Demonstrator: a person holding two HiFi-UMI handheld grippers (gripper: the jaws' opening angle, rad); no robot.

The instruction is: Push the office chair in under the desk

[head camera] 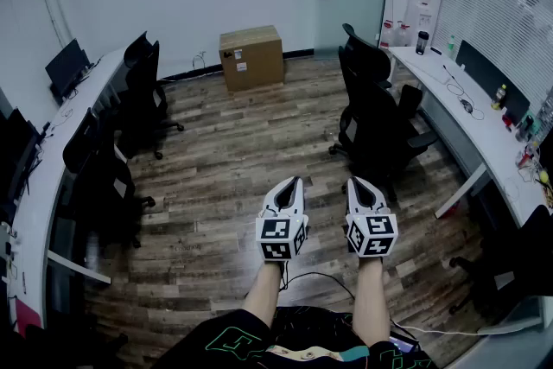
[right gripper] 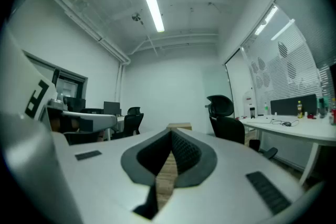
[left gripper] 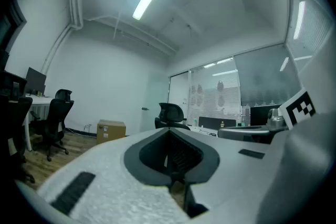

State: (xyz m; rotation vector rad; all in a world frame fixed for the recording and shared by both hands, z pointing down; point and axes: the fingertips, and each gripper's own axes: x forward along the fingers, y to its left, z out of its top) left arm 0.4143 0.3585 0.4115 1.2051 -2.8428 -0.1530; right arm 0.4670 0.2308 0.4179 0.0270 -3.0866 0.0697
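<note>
A black office chair [head camera: 383,132] stands out on the wood floor, away from the white desk [head camera: 471,138] along the right wall. A second black chair [head camera: 361,56] stands behind it. Both grippers hover low in the middle of the room, side by side, pointing forward. My left gripper [head camera: 292,183] is shut and holds nothing. My right gripper [head camera: 356,183] is also shut and empty, a short way left of the near chair. The right gripper view has a chair [right gripper: 227,119] and the desk [right gripper: 294,128] to the right of my right gripper [right gripper: 171,134]. My left gripper [left gripper: 169,129] points toward a chair [left gripper: 170,114].
A cardboard box [head camera: 251,56] sits by the far wall. Another desk [head camera: 43,186] with monitors runs along the left wall, with black chairs [head camera: 141,86] at it. Bottles and cables lie on the right desk. A black cable [head camera: 320,279] trails on the floor by my arms.
</note>
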